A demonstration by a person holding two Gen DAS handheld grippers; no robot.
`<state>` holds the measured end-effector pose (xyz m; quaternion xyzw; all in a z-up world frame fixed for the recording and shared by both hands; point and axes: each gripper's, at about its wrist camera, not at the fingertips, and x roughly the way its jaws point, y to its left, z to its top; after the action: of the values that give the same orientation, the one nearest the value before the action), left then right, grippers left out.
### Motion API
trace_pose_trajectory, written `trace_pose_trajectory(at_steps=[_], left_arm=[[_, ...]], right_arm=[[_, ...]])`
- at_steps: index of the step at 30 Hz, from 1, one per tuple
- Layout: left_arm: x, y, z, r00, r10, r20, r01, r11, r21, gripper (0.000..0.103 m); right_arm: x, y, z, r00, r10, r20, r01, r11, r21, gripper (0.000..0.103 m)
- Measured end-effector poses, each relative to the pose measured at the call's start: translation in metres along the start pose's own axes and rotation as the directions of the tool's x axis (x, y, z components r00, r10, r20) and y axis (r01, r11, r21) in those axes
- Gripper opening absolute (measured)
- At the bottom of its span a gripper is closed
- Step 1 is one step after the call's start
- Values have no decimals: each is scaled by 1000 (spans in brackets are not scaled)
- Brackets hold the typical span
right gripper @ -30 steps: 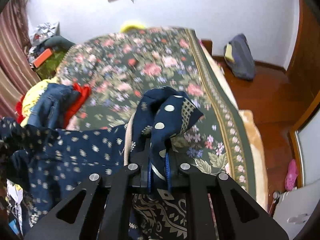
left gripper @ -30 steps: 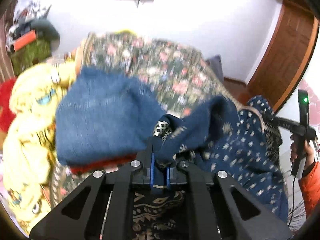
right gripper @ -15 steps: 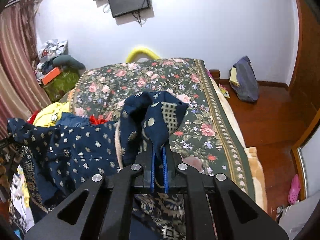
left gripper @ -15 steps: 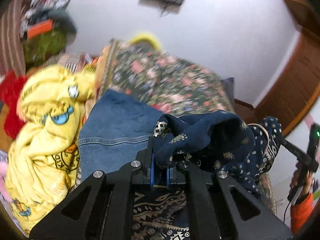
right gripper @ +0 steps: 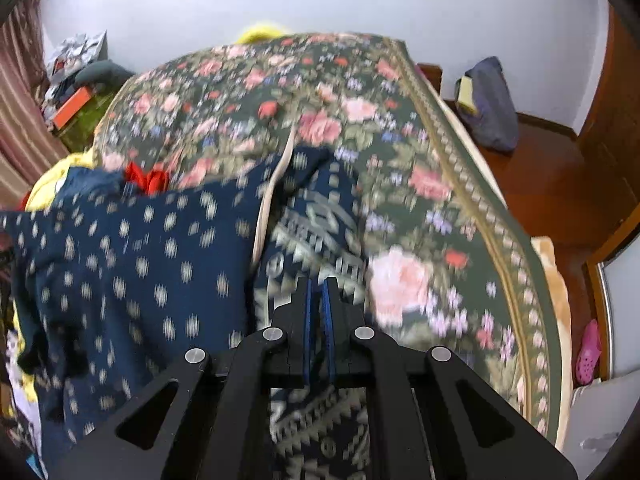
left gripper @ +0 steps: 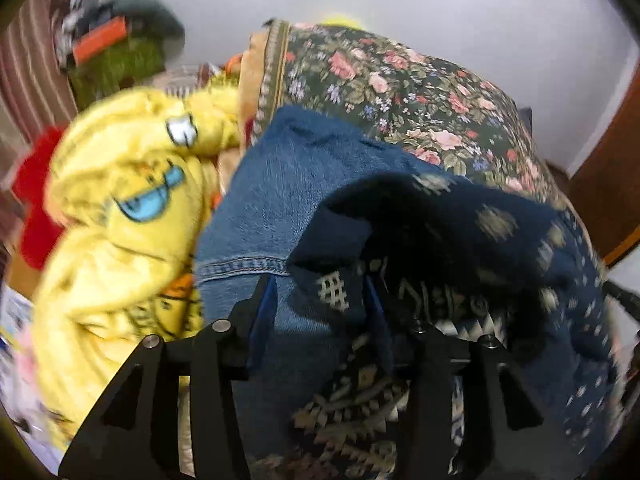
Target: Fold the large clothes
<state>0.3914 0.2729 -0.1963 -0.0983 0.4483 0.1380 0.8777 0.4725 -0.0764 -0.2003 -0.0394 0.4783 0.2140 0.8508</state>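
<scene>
The large navy garment (left gripper: 500,232) with cream dots and a patterned hem lies bunched on the right in the left wrist view. My left gripper (left gripper: 318,304) has its jaws opening. A corner of the garment with a cream grid patch hangs loose between the fingers, and no pad presses on it. In the right wrist view the garment (right gripper: 140,260) is spread over the floral bedspread (right gripper: 320,92). My right gripper (right gripper: 317,280) is shut just above the patterned hem. No cloth shows between its pads.
A folded denim piece (left gripper: 288,184) lies under the navy corner, with a yellow printed garment (left gripper: 120,220) and red cloth (left gripper: 36,200) to its left. The bedspread's right edge drops to a wooden floor with a grey bag (right gripper: 488,108) and a pink shoe (right gripper: 588,352).
My left jaws have sprung apart and let go of the navy corner. Both grippers have sunk toward the bed. The bunch that stood up from my right fingers now lies flat.
</scene>
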Motion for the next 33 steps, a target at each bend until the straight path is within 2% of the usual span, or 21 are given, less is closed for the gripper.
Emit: trace_pose_trajectory(at_steps=[3,6,8,10,13,16,20,22,23,24,25,27,30,33], left_arm=[[-23,-9,-7,1000,2,20,-3,998,57,52],[-48,-20,-24,999,-24,47,18,994,112,60],[-60,-29,-36,998,-52,41,46,990,135,61],[-69,-39,-51,995,-101,20,97,984,146,61],[-77,-58,-71,984,-178,-15,178,972,156,67],[-74,-82,-87,974,-219,-50,225,957,181,70],[-57,-115,-104,969,-222,-111,242,944,225,70],[-50,-123,-108,977,-191,-99,210,945,252,69],[-45,-127,-108,987,-141,-78,157,949,273,60],[-42,-129,-108,992,-105,-67,120,952,283,45],[-40,-129,-107,995,-82,-64,97,953,287,40],[-44,-121,-102,995,-94,-41,101,959,263,17],[-64,-95,-89,990,-135,27,129,977,171,15],[-82,-60,-75,986,-132,100,127,990,56,15]], right_arm=[[-12,6,-13,1000,3,-27,-4,999,-45,7],[-27,12,-25,1000,9,-26,-12,996,-84,19],[-37,16,-33,1000,4,-6,-5,994,-110,38],[-47,21,-42,1000,-5,18,7,991,-132,49],[-56,27,-56,1000,-18,26,22,986,-166,50],[-58,28,-68,1000,0,-7,-1,988,-156,50],[-60,25,-80,1000,8,-29,-11,992,-126,50],[-61,22,-86,999,15,-40,-19,995,-102,50],[-62,19,-90,999,20,-45,-24,996,-90,50],[-63,17,-94,999,21,-50,-25,997,-79,50],[-64,17,-97,998,19,-53,-22,997,-74,50],[-68,13,-104,998,10,-57,-15,997,-74,50],[-73,8,-112,998,-10,-55,5,997,-79,50],[-75,3,-117,998,-29,-58,24,997,-78,50]])
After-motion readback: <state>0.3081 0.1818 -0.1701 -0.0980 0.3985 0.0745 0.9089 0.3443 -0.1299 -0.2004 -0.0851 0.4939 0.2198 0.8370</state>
